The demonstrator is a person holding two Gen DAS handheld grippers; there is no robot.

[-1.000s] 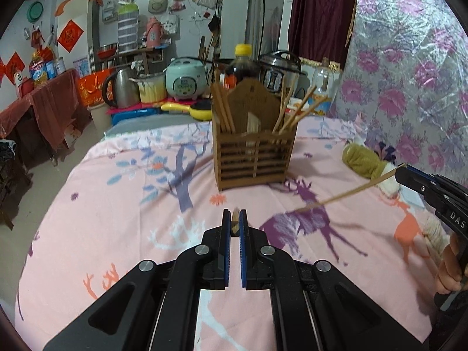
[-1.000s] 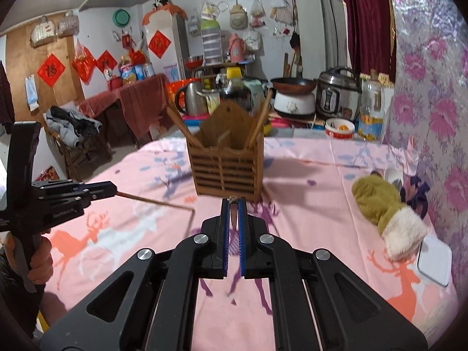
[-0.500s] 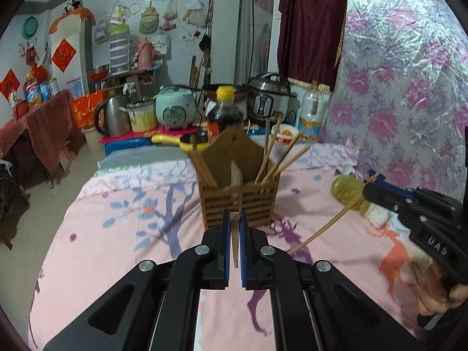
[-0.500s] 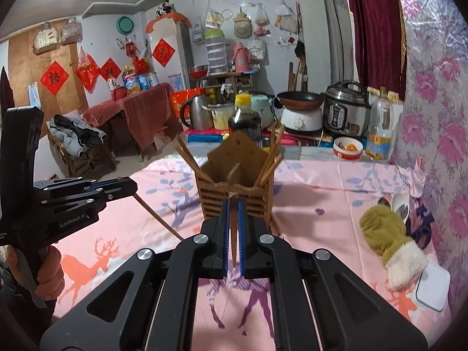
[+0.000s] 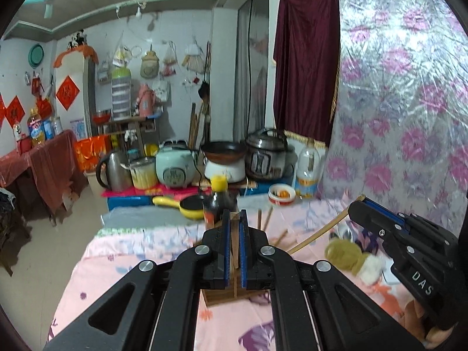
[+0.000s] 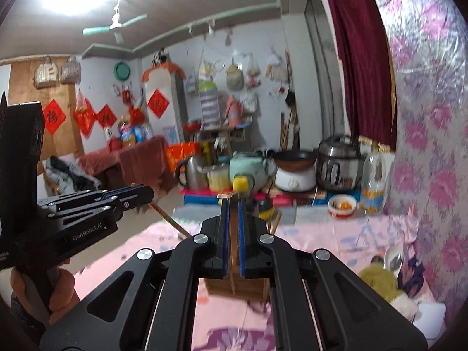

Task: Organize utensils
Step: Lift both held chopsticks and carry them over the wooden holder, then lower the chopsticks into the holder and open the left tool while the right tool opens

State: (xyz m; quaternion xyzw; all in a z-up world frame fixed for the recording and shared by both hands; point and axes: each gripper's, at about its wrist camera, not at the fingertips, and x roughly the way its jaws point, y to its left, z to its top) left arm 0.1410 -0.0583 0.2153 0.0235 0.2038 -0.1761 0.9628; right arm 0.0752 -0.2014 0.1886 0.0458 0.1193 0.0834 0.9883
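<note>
The wooden slatted utensil holder (image 5: 225,294) stands on the pink tablecloth, mostly hidden behind my fingers; it also shows in the right wrist view (image 6: 237,288). My left gripper (image 5: 233,219) is shut on a wooden chopstick (image 5: 235,251) that hangs down between the pads above the holder. My right gripper (image 6: 232,207) is shut on another chopstick (image 6: 233,234), also over the holder. From the left wrist view that right-hand chopstick (image 5: 318,232) slants down-left from the right gripper (image 5: 358,204). From the right wrist view the left-hand chopstick (image 6: 169,219) slants down from the left gripper (image 6: 140,193).
A soy sauce bottle with a yellow cap (image 5: 218,201) stands just behind the holder. A green and white plush mitt (image 5: 351,257) lies on the table at right, also in the right wrist view (image 6: 383,283). Kettle, rice cookers and a pan (image 5: 223,149) crowd the far counter.
Both grippers have lifted and tilted upward with their chopsticks, closing in over the holder, which has dropped low in both views and is now largely hidden behind the fingers.
</note>
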